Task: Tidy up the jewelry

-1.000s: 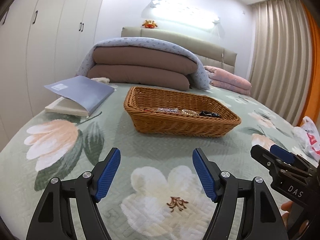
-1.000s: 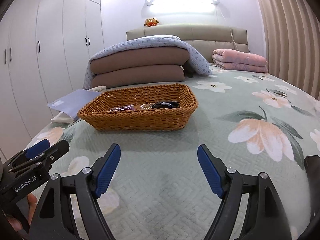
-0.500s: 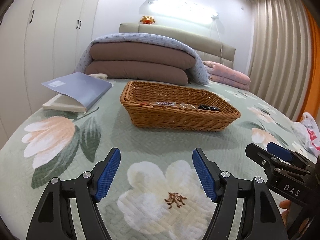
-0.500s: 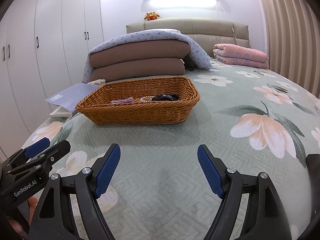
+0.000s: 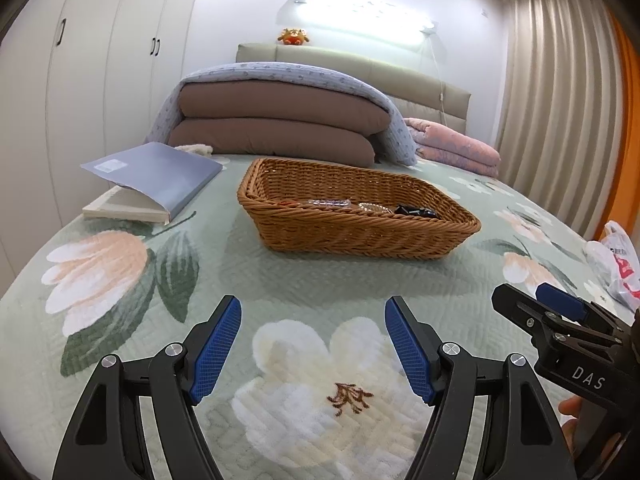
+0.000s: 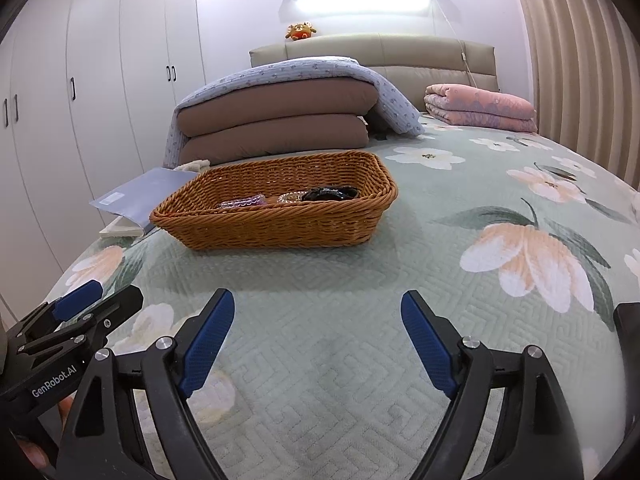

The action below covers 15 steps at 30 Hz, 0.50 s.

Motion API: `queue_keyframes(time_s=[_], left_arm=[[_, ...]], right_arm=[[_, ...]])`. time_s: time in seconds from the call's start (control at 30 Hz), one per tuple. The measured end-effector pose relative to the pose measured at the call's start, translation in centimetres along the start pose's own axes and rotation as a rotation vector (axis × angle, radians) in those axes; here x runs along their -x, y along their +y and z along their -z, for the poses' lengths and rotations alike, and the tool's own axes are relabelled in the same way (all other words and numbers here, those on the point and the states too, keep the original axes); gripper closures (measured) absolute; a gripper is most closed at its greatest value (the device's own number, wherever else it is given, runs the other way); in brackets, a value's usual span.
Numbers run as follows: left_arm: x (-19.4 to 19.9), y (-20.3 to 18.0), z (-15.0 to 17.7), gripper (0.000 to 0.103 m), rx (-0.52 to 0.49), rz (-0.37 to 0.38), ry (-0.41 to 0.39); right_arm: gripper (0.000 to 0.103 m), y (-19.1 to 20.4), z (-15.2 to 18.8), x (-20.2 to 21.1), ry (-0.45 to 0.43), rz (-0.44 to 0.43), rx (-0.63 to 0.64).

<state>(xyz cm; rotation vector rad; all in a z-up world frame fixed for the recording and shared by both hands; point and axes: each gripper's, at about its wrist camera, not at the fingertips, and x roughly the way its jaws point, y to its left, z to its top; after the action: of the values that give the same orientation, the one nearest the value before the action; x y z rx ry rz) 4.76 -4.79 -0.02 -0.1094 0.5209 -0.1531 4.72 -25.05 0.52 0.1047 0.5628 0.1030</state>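
Left wrist view: the left gripper (image 5: 313, 344) hovers over the quilted floral bed (image 5: 280, 280), blue ribbed fingers apart and empty; the woven wicker basket (image 5: 360, 236) lies well ahead, so approach over its near rim, slowly; right wrist view: the right gripper (image 6: 317, 342) has just been widening, nothing between; inside the basket sit beaded jewelry (image 6: 244, 201) and a glossy black piece (image 6: 330, 193)
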Motion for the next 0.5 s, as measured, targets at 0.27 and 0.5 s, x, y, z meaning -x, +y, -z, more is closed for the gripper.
queue_keyframes(time_s=[0.27, 0.5], left_arm=[[-0.08, -0.15, 0.0, 0.027, -0.004, -0.002, 0.004], [-0.28, -0.18, 0.01, 0.027, -0.001, -0.003, 0.016]], right_arm=[[0.016, 0.15, -0.04, 0.06, -0.002, 0.002, 0.005], [0.016, 0.22, -0.03, 0.06, -0.002, 0.001, 0.005]])
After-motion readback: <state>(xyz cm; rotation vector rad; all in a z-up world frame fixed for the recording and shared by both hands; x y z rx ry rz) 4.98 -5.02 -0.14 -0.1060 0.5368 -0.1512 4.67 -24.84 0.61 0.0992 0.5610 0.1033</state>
